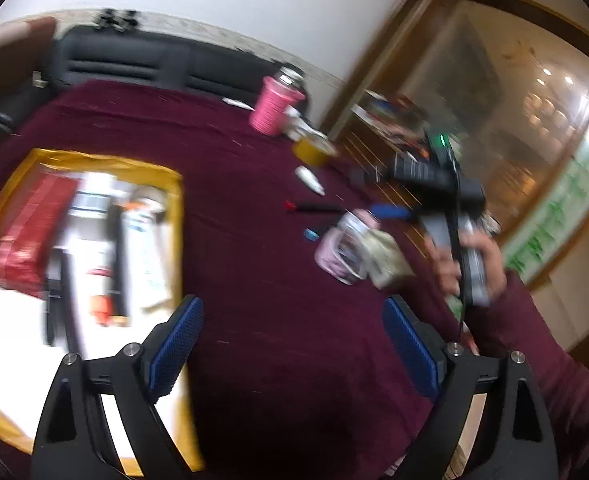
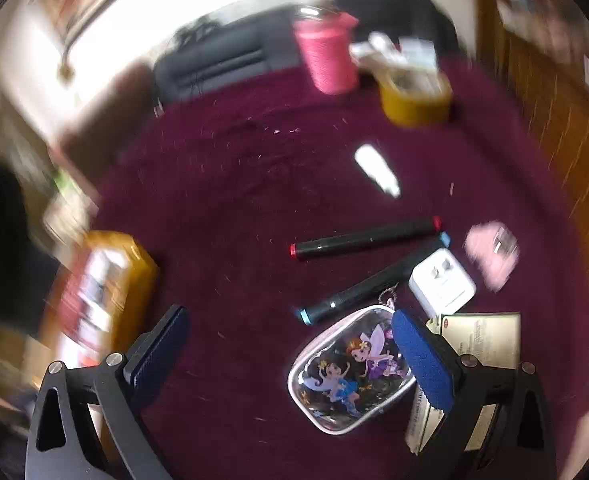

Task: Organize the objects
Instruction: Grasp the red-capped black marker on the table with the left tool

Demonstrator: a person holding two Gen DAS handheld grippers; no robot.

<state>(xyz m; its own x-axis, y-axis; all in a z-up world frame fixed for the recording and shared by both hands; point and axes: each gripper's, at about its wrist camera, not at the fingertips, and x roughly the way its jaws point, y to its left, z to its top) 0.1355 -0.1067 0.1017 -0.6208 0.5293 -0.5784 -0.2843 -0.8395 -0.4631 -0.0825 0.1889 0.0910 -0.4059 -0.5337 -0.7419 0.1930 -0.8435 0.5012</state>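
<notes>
Entry: worktop w/ maroon cloth [image 2: 222,208], loose items awaiting sorting. Both views motion-blurred.

- Left gripper [image 1: 292,344]: fingers apart, nothing between them; hangs over bare cloth just beside the yellow-rimmed tray [image 1: 174,216].
- Right gripper [image 2: 290,356]: fingers apart, empty; above the near edge of the worktop, w/ the fairy-print pouch [image 2: 346,376] partly between the pads, closer to the right pad. Contact w/ pouch: cannot tell.
- Tray: at the worktop's left side, already holds a red box [image 1: 26,236] and several dark and white items; contents too blurred to name.
- Near right-hand edge, clustered: pouch, white charger [image 2: 440,282], beige card pack [image 2: 480,340], blue-capped marker [image 2: 358,292], red-capped marker [image 2: 364,238]. White tube [image 2: 376,170] lies apart, mid-worktop.
- Far edge: pink cup [image 2: 326,56], yellow tape roll [image 2: 414,98].

Risks, as judged:
1. Pouch sits off-centre betw. pads; closing now prob. pinches one corner, so it may swing or slip out en route to tray.
2. Right pad is over the card pack, near the charger; a descent could nudge either, or clamp the pack along w/ the pouch.
3. Blue-capped marker touches or nearly touches the pouch top; dragging the pouch may roll it toward the edge.
4. Tray looks crowded; a drop w/o a clear gap could leave the pouch perched on the rim.
5. Blur suggests fast motion, so aim may be off.
</notes>
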